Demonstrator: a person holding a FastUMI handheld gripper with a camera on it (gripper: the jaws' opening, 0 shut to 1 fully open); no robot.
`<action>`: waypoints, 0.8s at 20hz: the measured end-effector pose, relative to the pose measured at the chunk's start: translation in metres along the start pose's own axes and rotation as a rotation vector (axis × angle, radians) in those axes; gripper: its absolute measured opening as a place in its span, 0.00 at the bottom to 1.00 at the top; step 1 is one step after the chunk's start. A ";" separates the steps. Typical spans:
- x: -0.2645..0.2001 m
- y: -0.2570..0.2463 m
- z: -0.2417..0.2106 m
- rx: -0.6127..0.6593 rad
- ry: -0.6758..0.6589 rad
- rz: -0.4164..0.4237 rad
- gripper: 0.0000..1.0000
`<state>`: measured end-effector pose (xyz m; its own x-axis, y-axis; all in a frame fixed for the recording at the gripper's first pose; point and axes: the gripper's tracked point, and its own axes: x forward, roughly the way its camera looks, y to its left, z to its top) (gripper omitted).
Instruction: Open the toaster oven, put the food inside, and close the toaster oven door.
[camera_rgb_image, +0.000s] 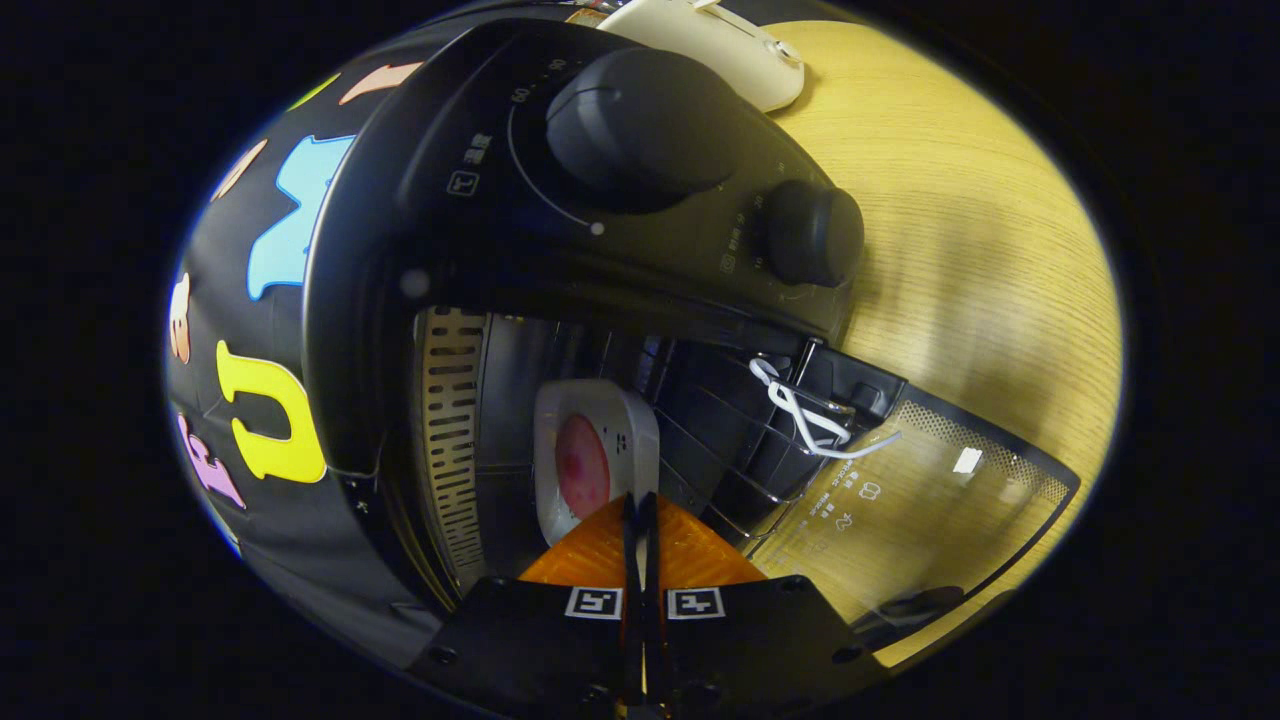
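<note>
The hand-held gripper (641, 515) is nearest to the camera, and its two fingers (590, 550) stand together with only a thin dark line between them; nothing is held between them. The view is rolled strongly to one side, so the gripper is turned about its own forward axis, and it points straight into the open mouth of the toaster oven (560, 230).

Just ahead of the fingertips, inside the oven, sits a white plate (596, 420) with rounded corners. On it lies a round pinkish-red piece of food (582, 465). The plate rests on the wire rack (720, 440) in the oven's cavity. Its long side runs from the fingers deeper into the oven, and the near rim is hidden behind the fingertips, so I cannot tell if they touch it.

Beside the plate is the slotted metal wall (450, 430) of the cavity. The glass door (920, 500) is fully open and lies flat over the counter (960, 250), hinged at the oven's front edge; the wood grain shows through the glass. A white cord (800, 415) hangs looped at the hinge corner of the door.

Further out, the control panel carries two dark knobs, a large knob (640, 125) and a smaller knob (812, 233). Beyond the oven, at the counter's far edge, lies a cream-coloured object (720, 45), only partly seen.
</note>
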<state>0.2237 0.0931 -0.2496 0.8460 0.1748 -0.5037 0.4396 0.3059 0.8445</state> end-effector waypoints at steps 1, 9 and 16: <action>-0.005 0.000 0.001 -0.013 -0.001 0.003 0.05; -0.038 0.005 -0.021 -0.093 0.052 0.031 0.81; -0.084 -0.018 -0.053 -0.327 0.117 0.005 0.98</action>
<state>0.1289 0.1226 -0.2320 0.7992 0.2773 -0.5333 0.2999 0.5849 0.7536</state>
